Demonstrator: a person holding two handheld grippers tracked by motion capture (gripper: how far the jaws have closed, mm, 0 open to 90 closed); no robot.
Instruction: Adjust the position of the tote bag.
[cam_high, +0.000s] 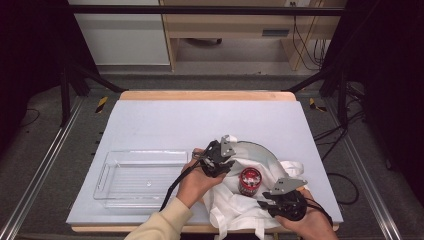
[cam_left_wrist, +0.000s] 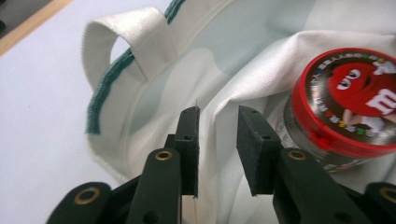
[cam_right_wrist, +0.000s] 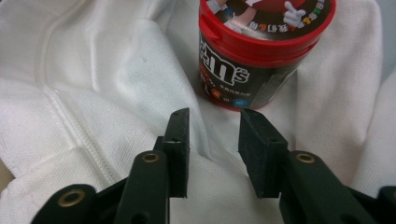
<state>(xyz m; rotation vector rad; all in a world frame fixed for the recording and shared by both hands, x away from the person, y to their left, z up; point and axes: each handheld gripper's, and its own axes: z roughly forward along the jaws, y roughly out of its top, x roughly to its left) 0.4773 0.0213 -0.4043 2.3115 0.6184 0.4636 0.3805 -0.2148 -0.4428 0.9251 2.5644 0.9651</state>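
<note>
Now both grippers stand released over the white tote bag (cam_high: 250, 205): left gripper (cam_left_wrist: 217, 140) beside the M&M's tub (cam_high: 249, 181), right gripper (cam_right_wrist: 214, 140) at its six o'clock; bare table (cam_high: 165, 125) toward twelve.

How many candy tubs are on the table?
1. The red-lidded candy tub stands on the white cloth bag, between the left gripper and the right gripper. Cloth folds might hide more.

We see our left gripper (cam_left_wrist: 217, 140) with its jaws parted over a raised fold of the white cloth bag (cam_left_wrist: 187, 70), no pad pressing it. The red-lidded candy tub (cam_left_wrist: 345, 107) stands just right, on the cloth.
</note>
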